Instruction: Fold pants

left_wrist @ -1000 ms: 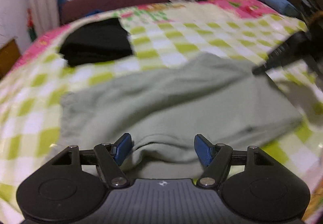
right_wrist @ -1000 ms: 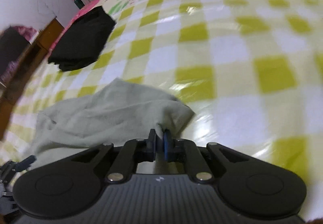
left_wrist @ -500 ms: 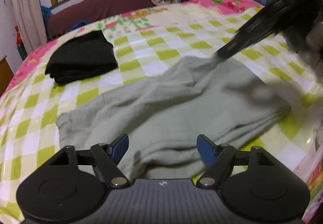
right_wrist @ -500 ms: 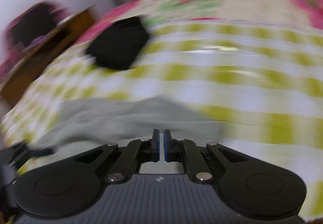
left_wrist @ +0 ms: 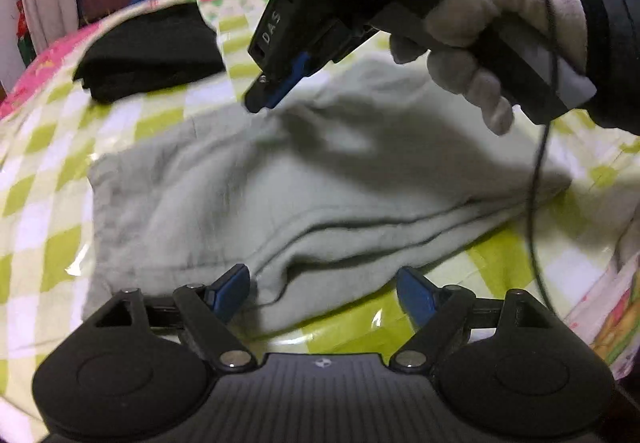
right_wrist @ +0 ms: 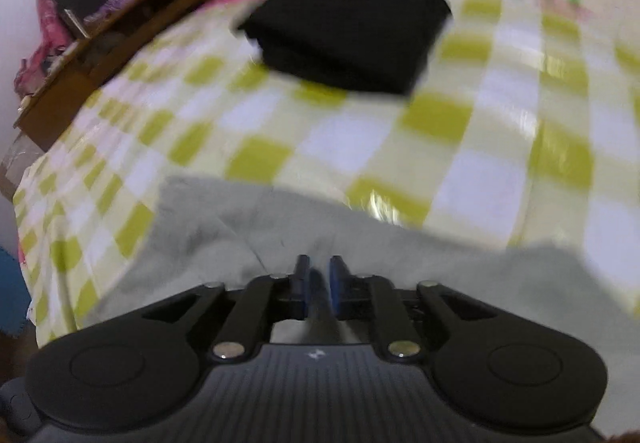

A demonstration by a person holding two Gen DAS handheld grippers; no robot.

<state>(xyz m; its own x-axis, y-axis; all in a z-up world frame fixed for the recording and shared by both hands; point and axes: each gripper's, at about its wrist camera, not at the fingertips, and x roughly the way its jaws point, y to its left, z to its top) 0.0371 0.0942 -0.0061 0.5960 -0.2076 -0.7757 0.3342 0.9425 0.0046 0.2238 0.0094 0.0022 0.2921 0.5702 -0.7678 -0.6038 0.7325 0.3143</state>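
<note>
Now the right gripper, which a second before pinched a corner of the grey pants, had carried it across; its jaws stood narrow, and I cannot tell if cloth remained between them. The pants lay doubled on the checked bedcover, so one fold seemed done. The left gripper hovered wide, empty. The right gripper's housing read "DAS".

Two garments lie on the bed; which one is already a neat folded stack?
The black garment, a compact stack at the bed's far side. The grey-green pants still sprawl loosely near the open left gripper.
</note>
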